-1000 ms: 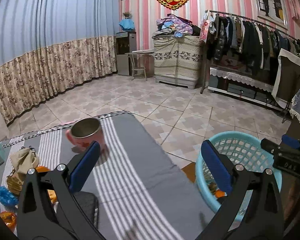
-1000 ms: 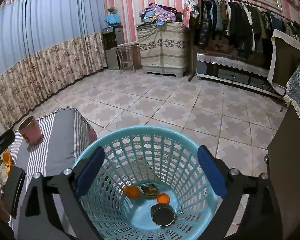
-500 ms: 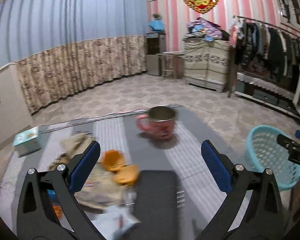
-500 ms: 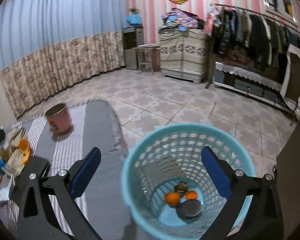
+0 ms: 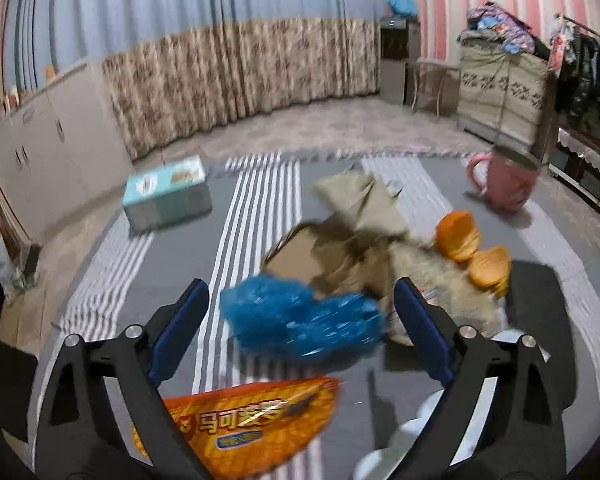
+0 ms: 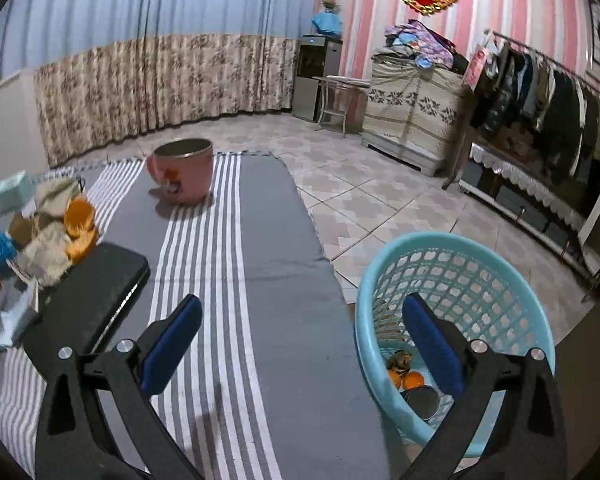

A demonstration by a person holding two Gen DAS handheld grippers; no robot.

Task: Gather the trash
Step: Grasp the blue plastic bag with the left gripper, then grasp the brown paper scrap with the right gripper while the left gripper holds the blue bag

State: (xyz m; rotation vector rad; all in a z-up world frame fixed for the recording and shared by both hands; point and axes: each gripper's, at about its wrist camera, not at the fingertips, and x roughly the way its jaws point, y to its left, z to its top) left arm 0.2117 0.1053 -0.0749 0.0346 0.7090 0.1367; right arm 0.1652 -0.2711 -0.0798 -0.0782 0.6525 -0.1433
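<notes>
A heap of trash lies on the striped grey table (image 5: 256, 204). In the left wrist view it holds a crumpled blue plastic bag (image 5: 300, 322), torn brown paper (image 5: 356, 232), orange peels (image 5: 472, 248) and an orange snack wrapper (image 5: 252, 424). My left gripper (image 5: 300, 312) is open, its fingers on either side of the blue bag and a little above it. My right gripper (image 6: 300, 332) is open and empty, between the table (image 6: 268, 280) and the light blue basket (image 6: 520, 304). The basket holds orange peels (image 6: 406, 379) and a can (image 6: 422, 400).
A pink mug (image 5: 504, 184) stands at the table's far right end; it also shows in the right wrist view (image 6: 184, 172). A teal tissue box (image 5: 166, 196) sits at the far left. A black flat device (image 6: 88, 292) lies beside the trash heap. Tiled floor surrounds the basket.
My left gripper swung left from the mug and basket to the trash heap, now over the blue bag. My right gripper drew back from above the basket toward the table edge.
</notes>
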